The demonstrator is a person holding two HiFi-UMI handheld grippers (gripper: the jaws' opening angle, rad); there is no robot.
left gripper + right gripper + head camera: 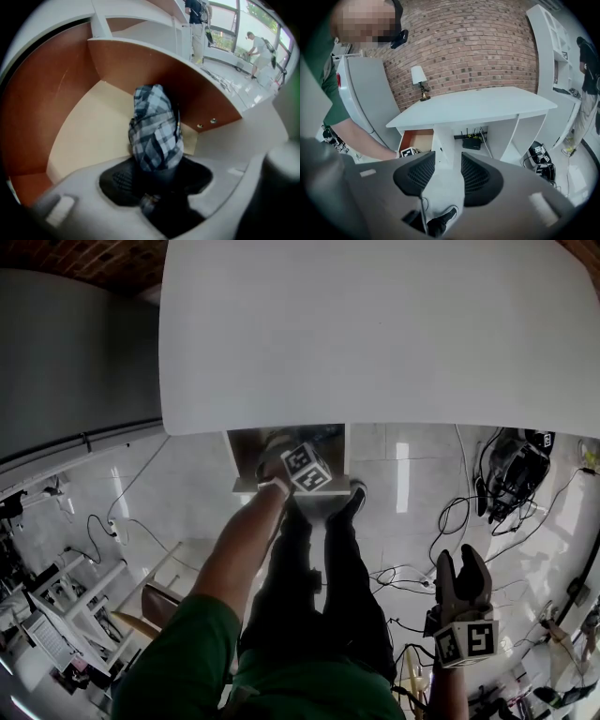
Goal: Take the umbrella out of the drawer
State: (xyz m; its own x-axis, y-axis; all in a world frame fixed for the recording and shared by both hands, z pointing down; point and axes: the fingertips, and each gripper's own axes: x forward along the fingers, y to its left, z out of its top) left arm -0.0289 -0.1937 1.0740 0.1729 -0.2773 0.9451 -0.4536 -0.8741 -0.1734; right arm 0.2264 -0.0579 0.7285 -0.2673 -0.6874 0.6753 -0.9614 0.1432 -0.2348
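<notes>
Status at inspection: the drawer (44,108) is standing open beneath the white worktop (375,334), so access is already gained. The left hand-held gripper (157,179) is reaching down into it, pointing steeply downward. The plaid folded umbrella (154,129) is sitting directly between its jaws, running away from them along the line they point. Its near end is filling the gap, with the dark pads (119,180) appearing to press on both sides, so the grip is judged made, though only on that near end. The rest of the umbrella is lying ahead of the jaws on the pale drawer floor, close to the brown back wall.

The right hand-held gripper (447,174) is hanging well off to the person's right, away from the drawer, its jaws standing apart with nothing between them but floor beyond — it is taking no part at present.

Outstanding: the umbrella is not yet lifted. Raising it clear of the drawer walls and bringing it out under the worktop edge is remaining — roughly the second half of the job.
</notes>
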